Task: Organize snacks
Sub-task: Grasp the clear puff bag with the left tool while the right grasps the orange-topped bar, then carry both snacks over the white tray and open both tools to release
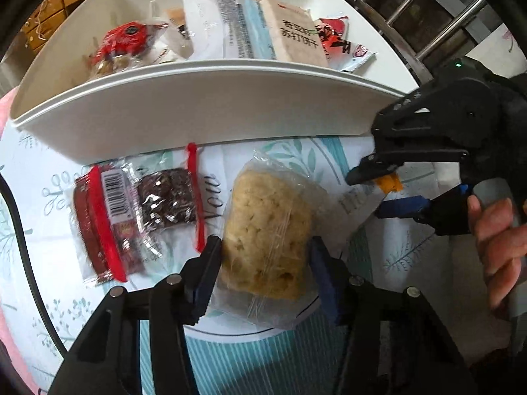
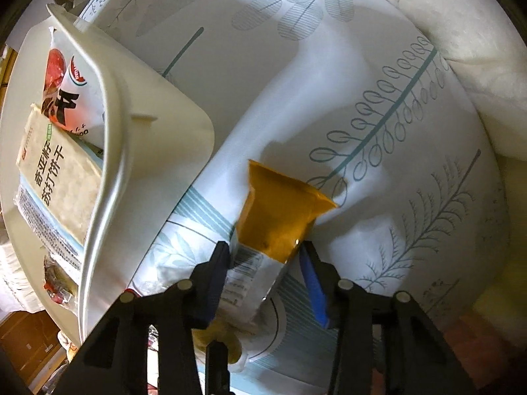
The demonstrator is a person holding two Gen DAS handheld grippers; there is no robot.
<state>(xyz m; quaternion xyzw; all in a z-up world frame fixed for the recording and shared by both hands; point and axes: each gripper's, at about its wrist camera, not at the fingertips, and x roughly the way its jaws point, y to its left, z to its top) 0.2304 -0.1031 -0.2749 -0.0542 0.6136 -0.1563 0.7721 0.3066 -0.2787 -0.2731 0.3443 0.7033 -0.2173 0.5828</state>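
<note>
So the left tongs [image 1: 265, 260] are clamped on a puffed rice cake in a clear wrapper [image 1: 266, 233], blue pads pressed into both sides of it, and it sits on the table [image 1: 329, 161] with its leafy teal-and-white cloth. Right next to it on the left is a clear bag with red seams holding dark snack bars [image 1: 138, 217], barcode up, lying flat and not touching the cake.

The right tongs [image 2: 265, 256] are pinched onto an orange-and-white snack packet [image 2: 273, 220], orange end fanning out past the fingertips. From the left wrist camera you only catch a sliver of that orange between the fingers, with the person's hand [image 1: 497, 240] on the grip behind.

The big white plastic bin [image 1: 197, 112] stands just beyond both, its tall wall running across the whole front. Inside there's a cracker pack with Chinese lettering [image 1: 296, 36], a red-and-white pouch [image 1: 336, 39] and a red bag of small snacks [image 1: 122, 42]; a few more wrappers are buried under those and hard to make out.

Open cloth stretches out to the right of the packet. The edges of both views are dark and cut off.
</note>
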